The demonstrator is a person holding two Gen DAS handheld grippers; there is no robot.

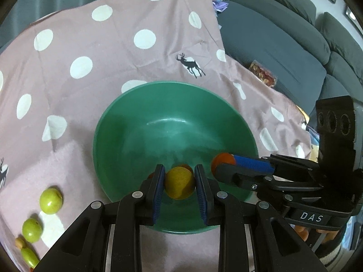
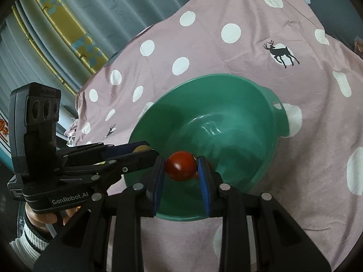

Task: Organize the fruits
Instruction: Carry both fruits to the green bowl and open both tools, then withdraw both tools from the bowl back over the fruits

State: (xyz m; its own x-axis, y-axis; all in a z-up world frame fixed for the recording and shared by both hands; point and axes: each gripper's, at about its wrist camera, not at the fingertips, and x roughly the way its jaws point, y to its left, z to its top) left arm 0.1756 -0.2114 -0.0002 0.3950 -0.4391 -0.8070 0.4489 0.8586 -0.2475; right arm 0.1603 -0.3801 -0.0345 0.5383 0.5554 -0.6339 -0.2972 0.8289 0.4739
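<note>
Green plastic bowl (image 1: 140, 136) sits on the pink cloth (image 1: 102, 52) with white dots and black deer prints; in your left wrist view it fills the centre, rim running from 9 o'clock round to 3 o'clock. Your left gripper (image 1: 179, 184) is clenched on a yellow round fruit (image 1: 179, 182), blue pads pressed to both its sides, held over the near inside wall of the bowl at 6 o'clock. A bit of orange fruit (image 1: 186, 166) shows just behind the yellow one; whether it lies in the bowl, you cannot tell. Your right gripper (image 2: 181, 166) comes in from 3 o'clock in the left view, clamped on a red round fruit (image 2: 181, 166), also over the bowl's near side, just beside the left gripper's load but apart from it. In the right wrist view the bowl's handle tab (image 2: 278, 106) with its hole points to 2 o'clock. Outside the bowl, at 8 o'clock in the left view, two green round fruits (image 1: 50, 201) rest on the cloth near each other, with a third green piece (image 1: 29, 257) and a small tan piece (image 1: 20, 242) at the frame edge. A grey sofa (image 1: 283, 45) lies at 1 o'clock. Your hand (image 2: 43, 217) grips the left tool's handle, striped sleeve (image 2: 25, 242) below it.
</note>
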